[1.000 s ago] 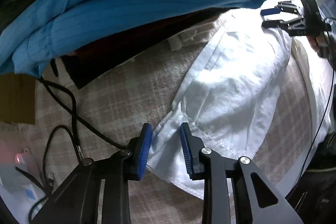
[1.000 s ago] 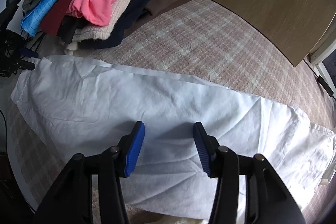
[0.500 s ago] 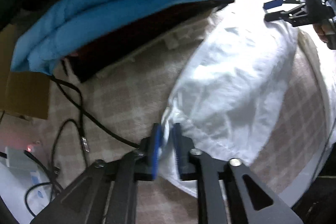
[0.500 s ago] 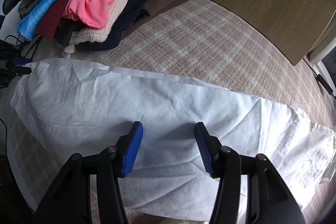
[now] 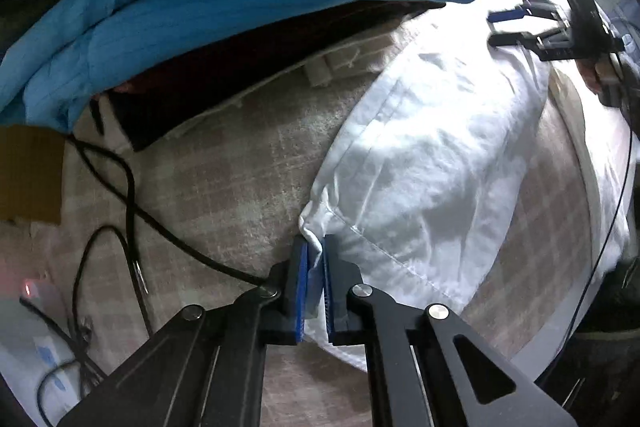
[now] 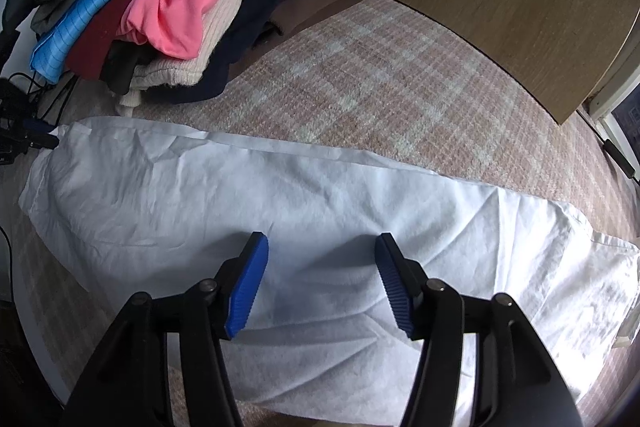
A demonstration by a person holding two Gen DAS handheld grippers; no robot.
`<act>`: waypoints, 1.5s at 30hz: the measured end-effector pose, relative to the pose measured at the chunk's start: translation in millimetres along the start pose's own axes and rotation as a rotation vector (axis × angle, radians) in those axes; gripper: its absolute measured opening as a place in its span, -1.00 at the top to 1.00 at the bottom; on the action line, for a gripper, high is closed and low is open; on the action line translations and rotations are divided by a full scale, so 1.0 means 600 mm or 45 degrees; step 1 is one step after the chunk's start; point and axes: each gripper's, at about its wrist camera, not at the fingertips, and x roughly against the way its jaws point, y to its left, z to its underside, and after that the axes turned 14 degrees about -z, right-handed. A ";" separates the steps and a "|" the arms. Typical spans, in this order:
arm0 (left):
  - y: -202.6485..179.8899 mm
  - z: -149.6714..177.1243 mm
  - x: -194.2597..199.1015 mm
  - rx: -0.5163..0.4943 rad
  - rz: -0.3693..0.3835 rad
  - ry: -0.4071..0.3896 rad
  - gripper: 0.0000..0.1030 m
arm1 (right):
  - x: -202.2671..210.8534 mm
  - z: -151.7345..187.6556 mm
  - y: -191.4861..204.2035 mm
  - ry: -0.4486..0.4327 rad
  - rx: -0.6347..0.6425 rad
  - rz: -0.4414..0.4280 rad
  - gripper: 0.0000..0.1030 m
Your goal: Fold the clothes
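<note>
Left wrist view shows the left gripper [image 5: 316, 283] with its blue fingers [image 5: 301, 291] pinching a hemmed corner of the white garment [image 5: 432, 163], which lies stretched across the plaid bed cover [image 5: 224, 179] from 6 o'clock up toward 1 o'clock, where the right gripper [image 5: 508, 27] hangs above its far end. In the right wrist view that right gripper [image 6: 318, 283] has its fingers [image 6: 248, 287] spread and opening further, with nothing between them; the white cloth lies flat below, running from 9 o'clock to 3 o'clock, and a stack of folded clothes [image 6: 180, 11] sits at 11 o'clock. The likely trouble is that only a thin bit of hem is caught in the left fingers, so a pull could slide the corner free or drag just one layer and bunch the fabric. With the other end unheld, lifting from one corner would probably skew the garment and wrinkle it. A black cable [image 5: 132, 195] lies just beside the pinched corner at 8 o'clock and might snag. Compared with a second ago, the left fingers, then spread on either side of the corner, have closed on it, and the right fingers stand wider and higher over the cloth.
</note>
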 end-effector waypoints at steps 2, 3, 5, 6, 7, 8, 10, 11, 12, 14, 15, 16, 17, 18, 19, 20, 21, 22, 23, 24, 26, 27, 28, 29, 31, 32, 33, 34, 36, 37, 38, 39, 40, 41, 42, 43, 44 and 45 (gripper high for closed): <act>0.017 0.005 0.001 0.115 0.067 0.009 0.93 | 0.013 -0.001 0.003 -0.019 -0.034 -0.024 -0.08; 0.024 0.006 0.006 0.164 0.117 0.004 0.93 | 0.019 -0.001 0.004 -0.028 -0.052 -0.035 -0.08; 0.025 0.009 0.038 0.189 0.143 -0.058 0.94 | 0.050 0.005 0.000 -0.087 -0.106 -0.069 -0.08; 0.024 0.010 0.063 0.191 0.145 -0.106 0.94 | 0.074 0.012 -0.007 -0.138 -0.143 -0.092 -0.08; 0.023 0.009 0.089 0.186 0.149 -0.154 0.94 | 0.098 0.018 -0.013 -0.188 -0.180 -0.114 -0.05; 0.015 0.010 0.121 0.185 0.141 -0.201 0.94 | 0.122 0.025 -0.019 -0.238 -0.217 -0.136 0.09; 0.000 0.007 0.187 0.179 0.124 -0.295 0.94 | 0.151 0.014 -0.054 -0.298 -0.284 -0.129 0.53; 0.002 0.003 0.210 0.175 0.124 -0.337 0.94 | 0.163 0.022 -0.062 -0.308 -0.320 -0.141 0.59; 0.020 -0.049 0.208 0.184 0.122 -0.373 0.94 | 0.187 0.054 -0.092 -0.304 -0.347 -0.161 0.59; 0.033 -0.066 0.233 0.180 0.137 -0.426 0.94 | 0.177 0.099 -0.122 -0.269 -0.373 -0.177 0.59; 0.029 -0.069 0.249 0.175 0.146 -0.447 0.94 | 0.172 0.122 -0.136 -0.252 -0.386 -0.186 0.59; 0.022 -0.075 0.265 0.170 0.154 -0.466 0.94 | 0.141 0.124 -0.150 -0.225 -0.381 -0.197 0.59; 0.018 -0.082 0.272 0.174 0.162 -0.482 0.94 | 0.110 0.125 -0.164 -0.198 -0.377 -0.209 0.59; 0.015 -0.088 0.275 0.183 0.169 -0.496 0.93 | 0.079 0.126 -0.177 -0.171 -0.372 -0.220 0.59; 0.013 -0.096 0.281 0.199 0.180 -0.511 0.93 | 0.080 0.134 -0.176 -0.156 -0.371 -0.219 0.59; 0.010 -0.104 0.289 0.219 0.192 -0.525 0.93 | 0.082 0.142 -0.174 -0.141 -0.371 -0.218 0.58; 0.001 -0.108 0.294 0.221 0.192 -0.552 0.93 | 0.064 0.145 -0.182 -0.141 -0.399 -0.220 0.58; -0.011 -0.109 0.297 0.215 0.187 -0.584 0.93 | 0.047 0.148 -0.190 -0.142 -0.427 -0.222 0.58; -0.024 -0.111 0.301 0.209 0.182 -0.616 0.93 | 0.027 0.150 -0.198 -0.120 -0.453 -0.230 0.58; -0.032 -0.118 0.309 0.190 0.176 -0.636 0.93 | 0.029 0.148 -0.196 -0.114 -0.445 -0.225 0.60; -0.045 -0.138 0.333 0.139 0.163 -0.661 0.93 | 0.034 0.145 -0.192 -0.103 -0.428 -0.215 0.60; -0.050 -0.146 0.340 0.111 0.145 -0.666 0.93 | 0.052 0.147 -0.186 -0.138 -0.417 -0.215 0.60; -0.055 -0.151 0.346 0.093 0.136 -0.665 0.93 | 0.071 0.148 -0.181 -0.176 -0.410 -0.230 0.60; -0.057 -0.154 0.345 0.087 0.147 -0.664 0.93 | 0.088 0.148 -0.175 -0.216 -0.401 -0.259 0.60; -0.071 -0.142 0.364 0.075 0.155 -0.663 0.93 | 0.094 0.139 -0.169 -0.236 -0.396 -0.266 0.60; -0.079 -0.139 0.372 0.066 0.151 -0.664 0.93 | 0.077 0.130 -0.171 -0.218 -0.405 -0.244 0.60; -0.087 -0.133 0.380 0.058 0.152 -0.666 0.93 | 0.048 0.120 -0.179 -0.193 -0.415 -0.240 0.60; -0.095 -0.126 0.387 0.051 0.155 -0.669 0.93 | 0.027 0.118 -0.186 -0.172 -0.428 -0.260 0.60; -0.122 -0.118 0.409 0.015 0.172 -0.679 0.93 | -0.014 0.114 -0.198 -0.139 -0.458 -0.277 0.60; -0.145 -0.113 0.431 0.005 0.182 -0.684 0.93 | -0.017 0.115 -0.200 -0.145 -0.452 -0.283 0.60; -0.165 -0.109 0.447 0.001 0.193 -0.688 0.93 | -0.019 0.117 -0.203 -0.152 -0.446 -0.289 0.60; -0.185 -0.105 0.455 -0.010 0.204 -0.691 0.92 | -0.016 0.118 -0.206 -0.145 -0.447 -0.311 0.60; -0.209 -0.100 0.461 -0.028 0.205 -0.690 0.92 | -0.010 0.118 -0.209 -0.140 -0.449 -0.338 0.60; -0.235 -0.097 0.463 -0.045 0.201 -0.690 0.92 | 0.003 0.124 -0.216 -0.151 -0.456 -0.365 0.60; -0.261 -0.096 0.462 -0.060 0.196 -0.691 0.92 | 0.015 0.130 -0.224 -0.162 -0.463 -0.392 0.60; -0.289 -0.093 0.464 -0.070 0.197 -0.689 0.92 | 0.033 0.140 -0.234 -0.183 -0.472 -0.411 0.60; -0.314 -0.089 0.468 -0.079 0.198 -0.687 0.92 | 0.058 0.151 -0.242 -0.201 -0.482 -0.440 0.60; -0.338 -0.086 0.472 -0.088 0.198 -0.686 0.92 | 0.083 0.163 -0.251 -0.220 -0.492 -0.470 0.60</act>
